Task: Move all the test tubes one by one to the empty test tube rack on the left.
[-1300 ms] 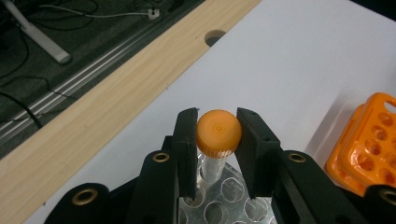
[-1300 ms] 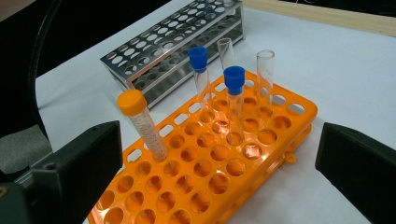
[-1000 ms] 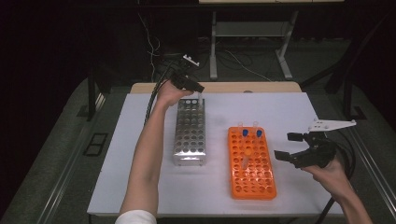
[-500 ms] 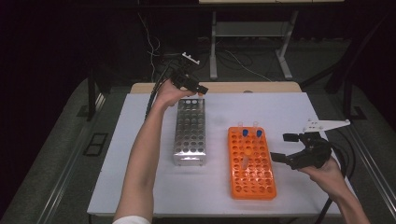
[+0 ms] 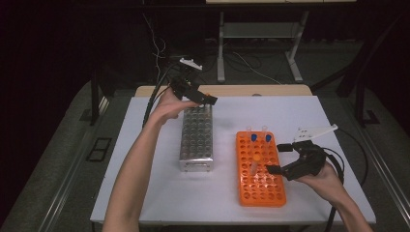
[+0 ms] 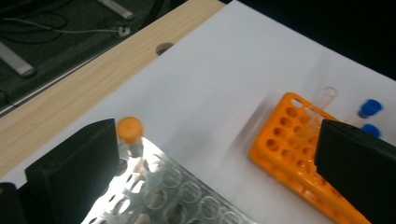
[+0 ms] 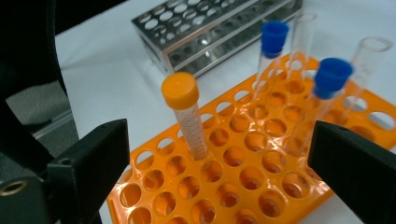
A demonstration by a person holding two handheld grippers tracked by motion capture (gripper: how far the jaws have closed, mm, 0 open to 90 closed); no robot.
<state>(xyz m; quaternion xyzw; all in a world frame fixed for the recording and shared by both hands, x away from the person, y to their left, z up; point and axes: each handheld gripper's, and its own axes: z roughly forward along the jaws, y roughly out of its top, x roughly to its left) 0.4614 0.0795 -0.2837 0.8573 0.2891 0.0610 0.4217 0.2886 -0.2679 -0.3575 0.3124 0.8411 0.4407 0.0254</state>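
Beside perforated steel rack [image 5: 197, 137], ribbed orange-capped tube [image 7: 187, 113] stands.

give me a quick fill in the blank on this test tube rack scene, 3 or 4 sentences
1. The orange-capped tube beside the left gripper stands in the ____ metal rack.
2. The orange plastic rack holds two tubes with ____ caps.
3. The right gripper faces a tube with an ____ cap.
4. Both racks sit on a ____ tabletop.

Missing words: silver; blue; orange; white
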